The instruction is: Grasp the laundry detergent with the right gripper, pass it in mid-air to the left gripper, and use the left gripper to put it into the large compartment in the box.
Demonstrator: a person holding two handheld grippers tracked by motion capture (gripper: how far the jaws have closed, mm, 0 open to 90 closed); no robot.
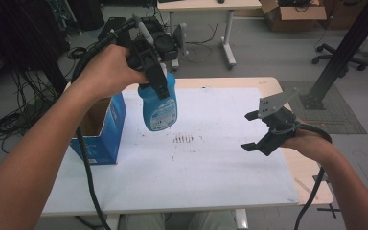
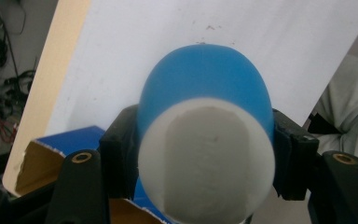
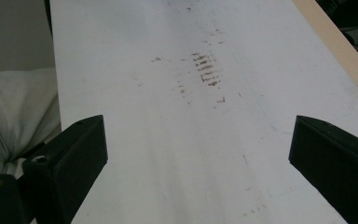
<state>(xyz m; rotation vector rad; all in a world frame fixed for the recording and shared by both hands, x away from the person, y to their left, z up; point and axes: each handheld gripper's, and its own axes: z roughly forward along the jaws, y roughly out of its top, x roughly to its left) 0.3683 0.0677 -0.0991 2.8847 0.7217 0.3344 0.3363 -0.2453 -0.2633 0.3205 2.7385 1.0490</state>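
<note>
A blue plastic bottle (image 1: 159, 109) with a pale label hangs in the air above the white sheet (image 1: 201, 163), held near its top by my left gripper (image 1: 157, 79), which is shut on it. In the left gripper view the bottle (image 2: 205, 154) sits between the black pads (image 2: 119, 154), its white cap end toward the camera. My right gripper (image 1: 250, 130) hovers over the right side of the sheet, open, with nothing between its fingers (image 3: 81, 154). An open blue cardboard box (image 1: 100, 127) stands at the table's left edge, just left of the bottle.
Brown smudge marks (image 1: 183, 139) lie mid-sheet. The wooden table (image 1: 268, 86) edge borders the sheet at right and back. Cables trail from both grippers. Beyond the table are a desk leg (image 1: 227, 38), a cardboard box (image 1: 292, 14) and a black frame post (image 1: 345, 52).
</note>
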